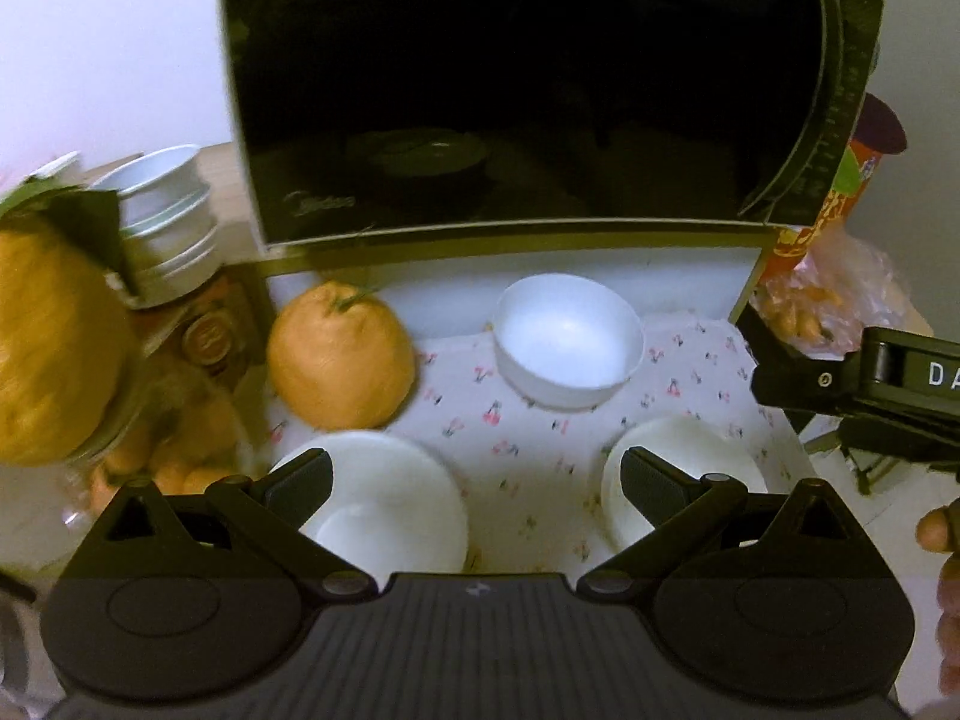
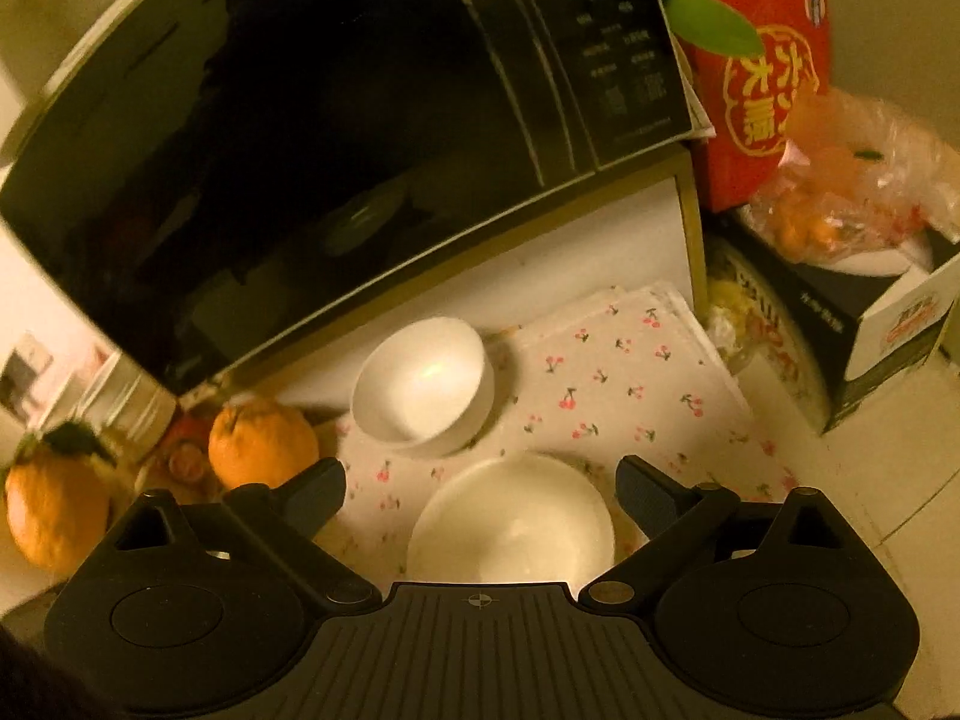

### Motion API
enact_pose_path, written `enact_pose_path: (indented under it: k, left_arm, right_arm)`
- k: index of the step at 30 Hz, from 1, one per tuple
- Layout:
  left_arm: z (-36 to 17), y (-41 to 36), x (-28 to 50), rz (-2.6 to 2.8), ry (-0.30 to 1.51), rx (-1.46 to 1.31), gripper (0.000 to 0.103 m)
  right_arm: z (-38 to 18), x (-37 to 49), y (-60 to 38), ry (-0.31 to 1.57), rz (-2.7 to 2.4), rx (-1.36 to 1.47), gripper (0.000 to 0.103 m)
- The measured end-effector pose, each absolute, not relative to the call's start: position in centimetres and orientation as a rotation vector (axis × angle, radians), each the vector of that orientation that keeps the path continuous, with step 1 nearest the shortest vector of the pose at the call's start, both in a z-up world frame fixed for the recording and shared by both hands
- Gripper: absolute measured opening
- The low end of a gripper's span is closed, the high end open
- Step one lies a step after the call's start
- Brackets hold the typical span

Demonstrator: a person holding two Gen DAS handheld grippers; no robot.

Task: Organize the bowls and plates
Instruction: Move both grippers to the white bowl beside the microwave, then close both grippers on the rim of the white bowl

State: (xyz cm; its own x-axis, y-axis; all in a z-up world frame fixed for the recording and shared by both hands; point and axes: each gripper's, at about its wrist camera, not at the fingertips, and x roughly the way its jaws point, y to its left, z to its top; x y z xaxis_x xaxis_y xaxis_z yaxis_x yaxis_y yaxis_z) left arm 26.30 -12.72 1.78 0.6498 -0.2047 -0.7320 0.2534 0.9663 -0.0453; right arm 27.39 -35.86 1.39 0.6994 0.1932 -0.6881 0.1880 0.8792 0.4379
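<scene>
A deep white bowl (image 1: 567,348) (image 2: 420,387) stands on a cherry-print cloth (image 1: 540,438) (image 2: 630,384) in front of the microwave. Nearer me lie two shallow white dishes: one at lower left (image 1: 384,510) and one at lower right (image 1: 684,480). My left gripper (image 1: 477,480) hovers open above the cloth between them, one finger over each dish, holding nothing. My right gripper (image 2: 480,492) is open above a shallow white dish (image 2: 510,522), which lies in the gap between its fingers without being touched. The right gripper's black body (image 1: 888,372) shows at the right edge of the left wrist view.
A black microwave (image 1: 522,78) (image 2: 336,120) overhangs the back. Large oranges (image 1: 339,357) (image 2: 261,441) and stacked metal tins (image 1: 168,222) crowd the left. At the right are a red carton (image 2: 756,60), a bag of small oranges (image 2: 840,192) and an open box (image 2: 888,324). A hand (image 1: 942,534) appears at the right edge.
</scene>
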Motion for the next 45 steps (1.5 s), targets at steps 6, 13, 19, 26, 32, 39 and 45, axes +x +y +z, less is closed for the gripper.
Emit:
enact_pose_path:
  k: [6, 13, 19, 26, 32, 39, 45]
  left_arm:
    - [0.4, -14.9, 29.3, -0.273, 0.796, 0.067, 0.1]
    - [-1.1, -16.0, 31.8, -0.303, 0.748, 0.046, 0.082]
    - [-2.9, -16.3, 33.3, -0.317, 0.749, 0.005, 0.06]
    - [-4.3, -16.5, 34.2, -0.329, 0.758, -0.053, 0.047]
    - [-5.1, -16.2, 34.6, -0.319, 0.77, -0.074, 0.034]
    - [-5.4, -15.5, 35.2, -0.316, 0.792, -0.098, 0.023]
    - [-5.4, -15.7, 35.1, -0.33, 0.785, -0.089, 0.015]
  right_arm:
    - [-1.7, 30.1, -37.8, 0.799, 0.052, 0.652, 0.098]
    - [-4.0, 32.2, -38.9, 0.712, 0.08, 0.802, 0.097]
    - [-6.1, 33.7, -38.3, 0.704, 0.077, 0.855, 0.079]
    - [-7.9, 34.5, -37.7, 0.73, 0.039, 0.856, 0.059]
    - [-8.5, 34.7, -37.6, 0.736, 0.018, 0.842, 0.042]
    - [-9.1, 34.9, -37.5, 0.724, 0.018, 0.862, 0.033]
    - [-9.2, 34.9, -37.0, 0.725, 0.067, 0.862, 0.016]
